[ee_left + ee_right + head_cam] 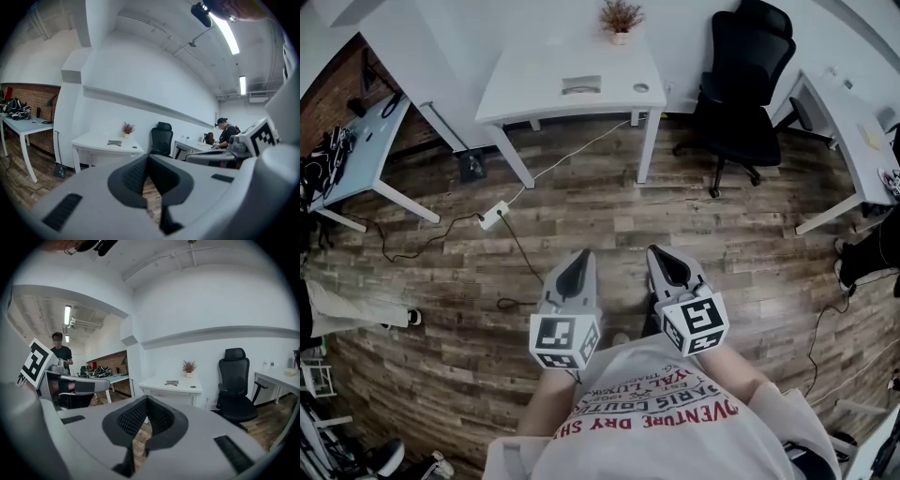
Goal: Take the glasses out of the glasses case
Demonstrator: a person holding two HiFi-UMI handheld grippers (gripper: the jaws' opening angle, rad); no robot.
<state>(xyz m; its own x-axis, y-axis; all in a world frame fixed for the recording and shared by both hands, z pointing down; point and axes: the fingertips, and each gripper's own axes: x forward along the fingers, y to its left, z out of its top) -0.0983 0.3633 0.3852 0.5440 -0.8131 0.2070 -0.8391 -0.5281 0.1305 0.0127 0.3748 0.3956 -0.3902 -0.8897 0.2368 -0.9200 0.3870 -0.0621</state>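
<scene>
A flat grey glasses case (581, 84) lies closed on the white table (534, 89) across the room; it also shows as a small grey case (114, 143) in the left gripper view and as a case (171, 383) in the right gripper view. No glasses are visible. My left gripper (578, 259) and right gripper (662, 253) are held side by side in front of my chest, over the wooden floor, far from the table. Both are shut, tips touching, with nothing between them. The left gripper's tips (148, 157) and the right gripper's tips (147, 399) point toward the table.
A potted plant (621, 19) and a small round object (640, 88) share the table. A black office chair (741, 94) stands to its right. Cables and a power strip (492, 217) lie on the floor. More desks line both sides; a person (227, 133) stands far off.
</scene>
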